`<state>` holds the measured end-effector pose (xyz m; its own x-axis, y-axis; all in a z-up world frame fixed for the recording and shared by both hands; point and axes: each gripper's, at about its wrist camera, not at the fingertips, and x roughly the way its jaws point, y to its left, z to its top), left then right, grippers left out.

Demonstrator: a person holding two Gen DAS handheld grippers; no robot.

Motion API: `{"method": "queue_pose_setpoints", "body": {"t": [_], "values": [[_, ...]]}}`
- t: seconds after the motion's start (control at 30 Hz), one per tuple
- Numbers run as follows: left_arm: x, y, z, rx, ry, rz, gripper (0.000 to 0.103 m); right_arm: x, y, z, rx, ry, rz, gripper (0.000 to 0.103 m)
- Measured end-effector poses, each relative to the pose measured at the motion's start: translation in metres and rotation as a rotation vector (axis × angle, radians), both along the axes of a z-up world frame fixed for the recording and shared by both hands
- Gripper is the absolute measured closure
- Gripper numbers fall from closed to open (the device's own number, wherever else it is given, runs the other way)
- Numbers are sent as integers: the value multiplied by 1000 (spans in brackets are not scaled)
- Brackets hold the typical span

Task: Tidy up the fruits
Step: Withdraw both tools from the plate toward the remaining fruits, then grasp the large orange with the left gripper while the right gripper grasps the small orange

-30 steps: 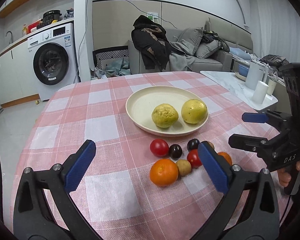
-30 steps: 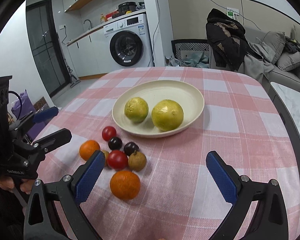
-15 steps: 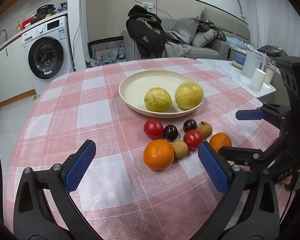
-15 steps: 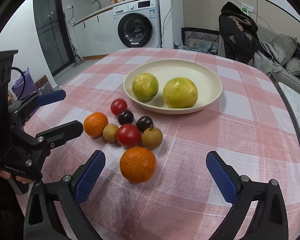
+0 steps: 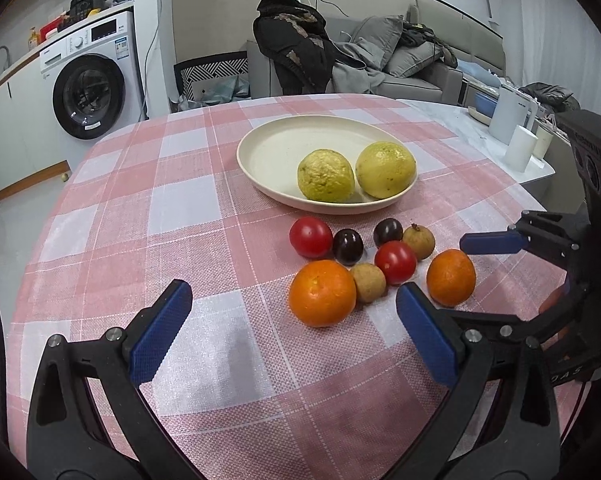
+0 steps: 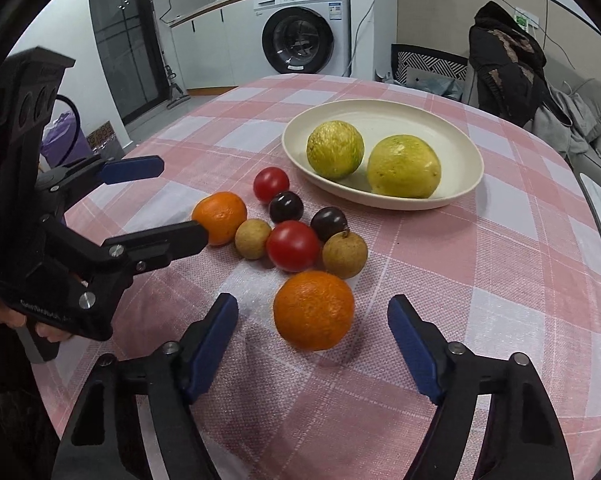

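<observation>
Pink checked tablecloth point(image 5: 188, 208) fills your left view, where your open, empty left gripper point(image 5: 292, 332) faces the near orange point(image 5: 322, 293), firm but rollable, so pinch its middle; your right view alone shows your spread, empty right gripper point(image 6: 312, 344) straddling the other orange point(image 6: 313, 310).

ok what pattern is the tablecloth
Pink and white checks on the tablecloth, clearest in the left wrist view.
</observation>
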<state>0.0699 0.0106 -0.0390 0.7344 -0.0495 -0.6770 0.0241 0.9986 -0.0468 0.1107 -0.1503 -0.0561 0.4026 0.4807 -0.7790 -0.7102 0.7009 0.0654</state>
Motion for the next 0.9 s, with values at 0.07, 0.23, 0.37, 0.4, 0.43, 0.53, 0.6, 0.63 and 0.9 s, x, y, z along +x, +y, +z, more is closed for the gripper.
{"method": "queue_pose_setpoints", "body": {"t": [0.07,0.23,0.37,0.4,0.43,0.53,0.6,0.63,0.9], "values": [[1,2,-1,-6,4,5,2,-1,1,0,0,-1,10,28],[4,7,-4,-27,20,13,2,-4,1,0,4,7,26,40],[5,9,-4,-40,22,5,3,-5,1,0,9,14,33,43],[5,9,-4,-41,22,2,4,-6,1,0,11,16,34,45],[4,8,-4,-42,22,-1,4,-6,1,0,9,13,32,47],[4,7,-4,-44,21,-13,8,-6,1,0,-1,7,26,55],[5,6,-5,-47,26,-22,15,-6,1,1,-1,3,20,62],[6,6,-5,-53,32,-27,17,-6,0,1,5,8,21,62],[12,10,-13,-99,77,-36,38,-5,-6,9,36,-5,20,63]]}}
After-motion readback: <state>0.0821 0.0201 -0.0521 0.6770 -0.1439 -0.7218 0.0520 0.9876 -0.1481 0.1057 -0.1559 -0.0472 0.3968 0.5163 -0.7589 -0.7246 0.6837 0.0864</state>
